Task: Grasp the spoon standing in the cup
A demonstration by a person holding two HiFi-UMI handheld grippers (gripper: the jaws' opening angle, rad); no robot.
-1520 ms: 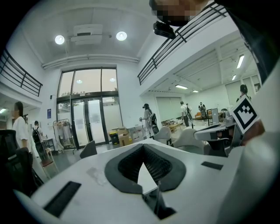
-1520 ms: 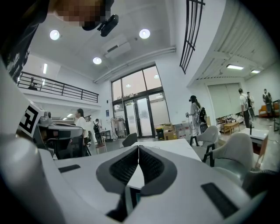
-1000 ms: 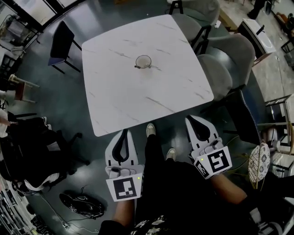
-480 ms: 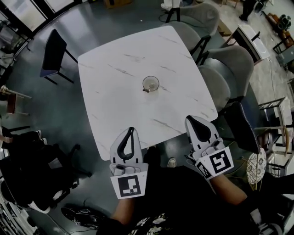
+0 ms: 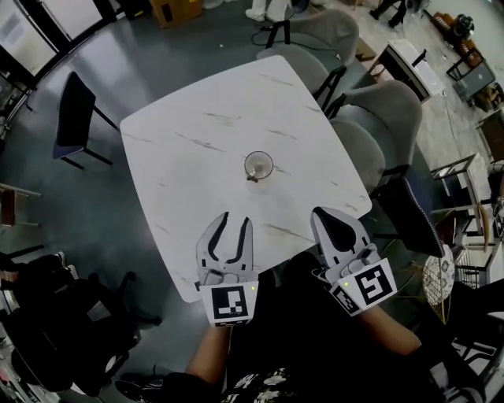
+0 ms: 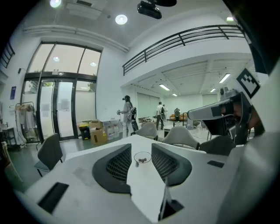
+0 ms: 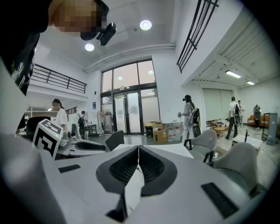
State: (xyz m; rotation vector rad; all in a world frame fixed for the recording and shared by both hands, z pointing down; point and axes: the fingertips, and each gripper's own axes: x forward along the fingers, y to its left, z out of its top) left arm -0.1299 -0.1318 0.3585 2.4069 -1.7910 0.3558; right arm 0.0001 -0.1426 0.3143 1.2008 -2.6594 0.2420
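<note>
A clear glass cup (image 5: 258, 165) stands near the middle of the white marble table (image 5: 189, 142). A small spoon (image 5: 251, 177) leans in it, its end poking over the near rim. My left gripper (image 5: 234, 223) hangs over the table's near edge, well short of the cup. Its jaws are opening with nothing between them. In the left gripper view the cup (image 6: 142, 158) shows far off, straight ahead between the parted jaws of the left gripper (image 6: 141, 146). My right gripper (image 5: 334, 216) is shut and empty at the table's near right edge; the right gripper view shows the right gripper (image 7: 138, 148) with jaws together.
A dark chair (image 5: 73, 116) stands left of the table. Grey padded chairs (image 5: 383, 114) crowd its right and far sides. Cardboard boxes (image 5: 175, 11) sit on the floor beyond. People (image 6: 127, 114) stand far back in the hall.
The view has moved closer to the table and both grippers now reach its near edge. The left gripper's jaws, shut before, have parted. The cup has not moved.
</note>
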